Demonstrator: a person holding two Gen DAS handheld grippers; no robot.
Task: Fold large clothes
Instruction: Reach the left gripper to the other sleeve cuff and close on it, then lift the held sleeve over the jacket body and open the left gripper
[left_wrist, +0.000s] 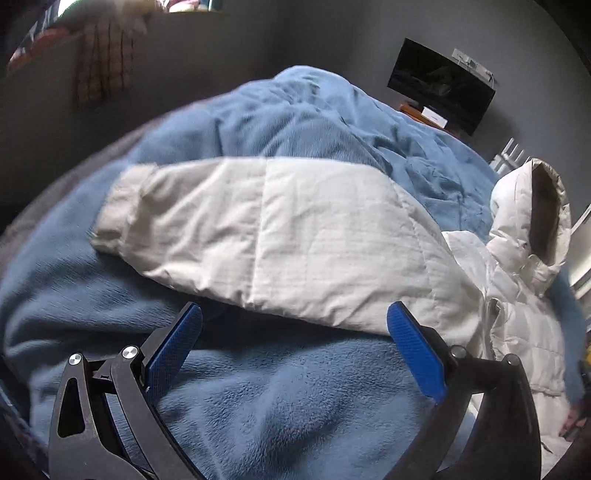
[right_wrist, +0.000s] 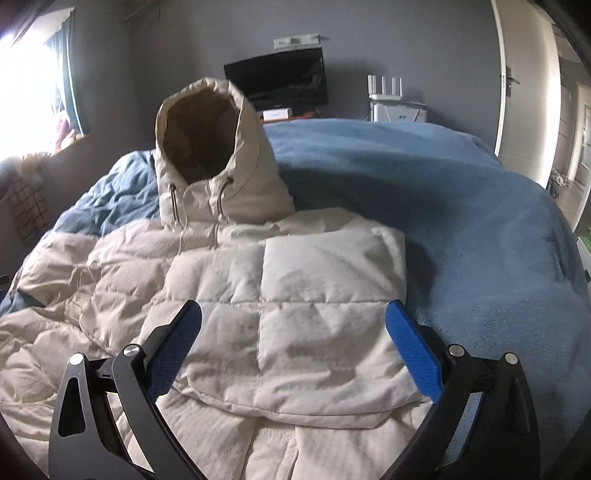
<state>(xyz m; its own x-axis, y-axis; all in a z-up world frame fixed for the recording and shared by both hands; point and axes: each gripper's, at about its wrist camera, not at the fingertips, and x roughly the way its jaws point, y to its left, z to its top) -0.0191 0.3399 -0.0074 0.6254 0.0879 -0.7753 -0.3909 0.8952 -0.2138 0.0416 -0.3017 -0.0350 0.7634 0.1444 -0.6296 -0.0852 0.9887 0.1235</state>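
A cream quilted puffer jacket (right_wrist: 258, 295) lies on a blue fleece blanket (right_wrist: 461, 221). Its hood (right_wrist: 207, 147) stands upright at the far end, and one sleeve (right_wrist: 325, 325) lies folded across the chest. In the left wrist view the other sleeve (left_wrist: 277, 236) stretches out to the left over the blanket (left_wrist: 258, 398), with the hood (left_wrist: 532, 221) at the right. My left gripper (left_wrist: 293, 332) is open and empty, just short of the sleeve's near edge. My right gripper (right_wrist: 293, 328) is open and empty, hovering over the folded sleeve.
A dark TV (right_wrist: 277, 79) stands against the grey wall beyond the bed, with a white router (right_wrist: 397, 103) beside it. A bright window (right_wrist: 26, 92) is at the left and an open door (right_wrist: 524, 85) at the right. Checked cloth (left_wrist: 103, 62) hangs far left.
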